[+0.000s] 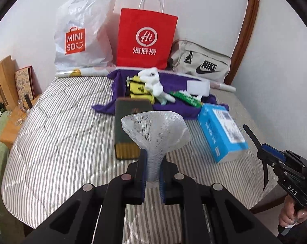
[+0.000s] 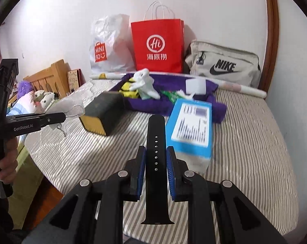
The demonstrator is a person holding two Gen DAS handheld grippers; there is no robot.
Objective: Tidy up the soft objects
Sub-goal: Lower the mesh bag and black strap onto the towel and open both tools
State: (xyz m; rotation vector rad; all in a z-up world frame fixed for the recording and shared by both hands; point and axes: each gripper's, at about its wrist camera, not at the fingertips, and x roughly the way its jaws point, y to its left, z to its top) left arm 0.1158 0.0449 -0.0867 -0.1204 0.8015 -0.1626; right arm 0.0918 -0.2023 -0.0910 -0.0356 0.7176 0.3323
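Holding that white foam mesh sleeve [image 1: 155, 136] by its narrow end makes sense to me, since the wide end flares out ahead of your left gripper [image 1: 153, 170] and stays off the striped bed cover [image 1: 57, 126]. The jaws are squeezed in close, with only the crushed netting between the blue pads [image 1: 143, 166], so it's a firm pinch on something that squashes easily.

Over on your right gripper [image 2: 156, 158] you've got the black watch strap [image 2: 156, 142] standing up between the pads, holes facing the camera, its top end poking well past the fingertips and its bottom end hanging below them. The jaws sit closed to the strap's width, gripping it on both edges.

Both items are up in the air over the near part of the bed, and my guess is you're carrying them toward the pile. That pile sits on the purple cloth [image 1: 173, 83] further back: a yellow fabric piece [image 1: 138, 91], a white crumpled soft thing [image 1: 153, 81], a green packet [image 1: 186, 98] and a white block [image 1: 198, 88]. Nearer you, a dark box with a yellow end [image 1: 129, 130] and a blue carton [image 1: 222, 130] lie on the cover.

Against the wall stand the Miniso plastic bag [image 1: 82, 34], the red Haidilao paper bag [image 1: 146, 38] and the beige Nike bag [image 1: 202, 63].
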